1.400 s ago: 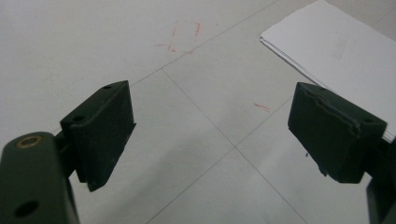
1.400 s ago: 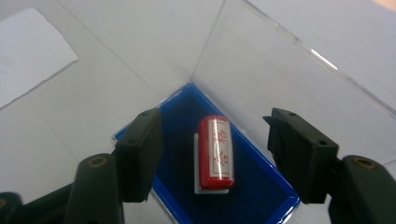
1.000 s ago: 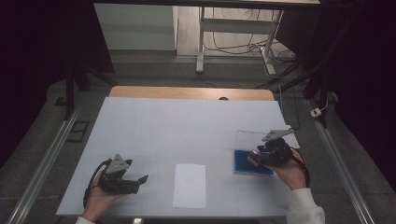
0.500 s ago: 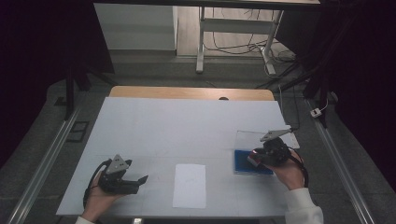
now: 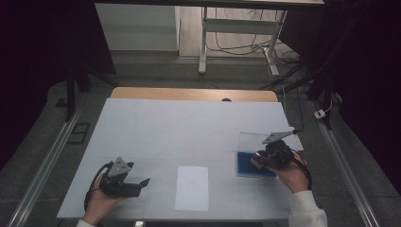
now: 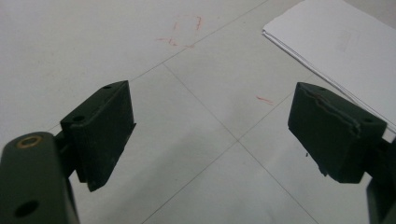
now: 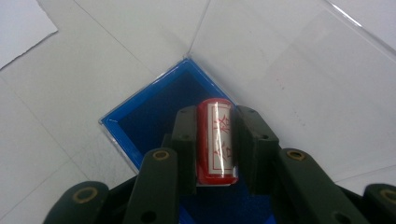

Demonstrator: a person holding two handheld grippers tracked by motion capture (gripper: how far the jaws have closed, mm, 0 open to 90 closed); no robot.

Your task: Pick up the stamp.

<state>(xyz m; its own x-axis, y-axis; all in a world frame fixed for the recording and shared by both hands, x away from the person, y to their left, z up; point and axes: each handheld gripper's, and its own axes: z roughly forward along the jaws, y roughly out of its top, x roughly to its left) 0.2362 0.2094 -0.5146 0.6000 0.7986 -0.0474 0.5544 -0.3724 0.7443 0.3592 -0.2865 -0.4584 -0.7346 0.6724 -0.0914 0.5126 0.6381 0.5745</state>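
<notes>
The right gripper (image 7: 215, 154) clamps a red stamp (image 7: 215, 140) over the blue ink pad (image 5: 255, 163), near right. The paper (image 5: 192, 187) looks unstamped; the left gripper (image 6: 212, 135) gapes empty.

Your left gripper (image 5: 142, 182) rests low near the table's front left, held in your left hand (image 5: 97, 205), jaws spread wide with nothing between them and pointing toward the table's middle. Your right hand (image 5: 291, 172) holds the right gripper (image 7: 215, 135) tipped downward at the table's right side, jaws clamped on a red cylindrical stamp (image 7: 215, 140).
</notes>
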